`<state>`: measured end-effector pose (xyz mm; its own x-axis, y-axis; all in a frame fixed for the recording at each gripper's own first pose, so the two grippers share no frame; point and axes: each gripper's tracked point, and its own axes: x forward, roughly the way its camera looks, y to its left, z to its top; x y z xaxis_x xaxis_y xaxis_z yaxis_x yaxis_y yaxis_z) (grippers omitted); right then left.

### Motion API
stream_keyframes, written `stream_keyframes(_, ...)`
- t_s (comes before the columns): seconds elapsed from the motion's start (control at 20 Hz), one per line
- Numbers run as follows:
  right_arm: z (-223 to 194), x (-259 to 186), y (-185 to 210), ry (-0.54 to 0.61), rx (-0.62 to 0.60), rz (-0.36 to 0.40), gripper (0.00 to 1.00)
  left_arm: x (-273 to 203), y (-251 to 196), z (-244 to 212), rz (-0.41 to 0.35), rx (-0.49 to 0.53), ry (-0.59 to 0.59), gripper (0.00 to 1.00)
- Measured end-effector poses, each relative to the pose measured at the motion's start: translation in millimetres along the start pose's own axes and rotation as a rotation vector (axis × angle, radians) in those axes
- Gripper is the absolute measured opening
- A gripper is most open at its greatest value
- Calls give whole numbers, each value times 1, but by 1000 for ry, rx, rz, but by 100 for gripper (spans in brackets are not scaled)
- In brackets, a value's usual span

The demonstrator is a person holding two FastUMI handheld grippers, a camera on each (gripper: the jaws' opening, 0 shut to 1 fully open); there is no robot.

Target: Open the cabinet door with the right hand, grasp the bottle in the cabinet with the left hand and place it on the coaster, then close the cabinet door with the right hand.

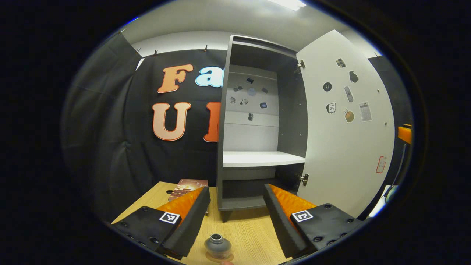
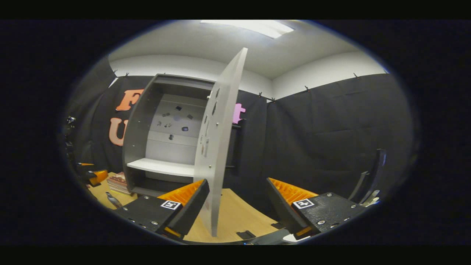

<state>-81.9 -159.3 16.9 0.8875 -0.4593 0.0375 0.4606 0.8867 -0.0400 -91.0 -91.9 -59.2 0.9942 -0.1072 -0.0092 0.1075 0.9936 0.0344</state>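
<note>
Your left gripper point(image 1: 237, 213) is hanging open over the table point(image 1: 243, 230), and nothing is sitting between its fingers. The bottle point(image 1: 217, 246) is standing upright on the table just below that gripper, with its long side going straight up and its mouth pointing up at you. It seems to be sitting on a coaster, but that spot is too small to tell for sure. A stack of books point(image 1: 187, 187) is lying near the cabinet point(image 1: 257, 121), just behind your left finger. The cabinet is standing open, and its white shelf point(image 1: 261, 158) is bare. The door point(image 1: 346, 125) is swinging out wide on the right side, with little stickers on it. Your right gripper point(image 2: 237, 206) is open too. The thin edge of the door point(image 2: 220, 147) is standing between its two fingers, but they are not pressing on it. A black stand point(image 2: 371, 176) is sitting off to the right of that gripper.
</note>
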Motion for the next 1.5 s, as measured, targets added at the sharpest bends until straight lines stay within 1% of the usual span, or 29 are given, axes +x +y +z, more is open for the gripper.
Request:
stream_keyframes(0.1,-5,9,-16,16,-21,-39,95,1,6,13,12,-32,-21,95)
stream_keyframes(0.2,-6,16,-20,22,-13,-37,95,4,9,23,19,-56,-29,94)
stream_keyframes(0.4,-12,23,-12,41,18,16,95,8,20,34,46,-30,-53,95)
stream_keyframes(0.45,-11,22,-13,34,16,22,97,9,19,33,46,-24,-50,95)
stream_keyframes(0.55,-11,22,-9,35,21,41,92,7,18,33,45,-23,-47,95)
stream_keyframes(0.6,-11,23,-7,41,30,55,87,7,19,32,44,-24,-41,94)
stream_keyframes(0.65,-12,23,-4,46,49,71,85,7,19,30,47,-25,-36,95)
stream_keyframes(0.7,-13,23,0,59,73,85,89,6,19,30,50,-28,-33,94)
stream_keyframes(0.85,-14,20,8,80,146,125,88,6,23,33,65,-21,-32,95)
stream_keyframes(0.95,-13,27,19,88,171,165,87,6,28,37,76,-17,-30,94)
stream_keyframes(1.1,-9,21,37,100,183,223,87,6,37,43,94,-13,-27,95)
stream_keyframes(1.2,-8,16,52,120,214,253,87,5,45,47,104,-12,-32,95)
stream_keyframes(1.35,-3,7,89,133,225,317,87,8,57,42,115,-9,-34,95)
stream_keyframes(1.5,6,5,133,129,217,375,87,13,63,42,90,-22,-29,95)
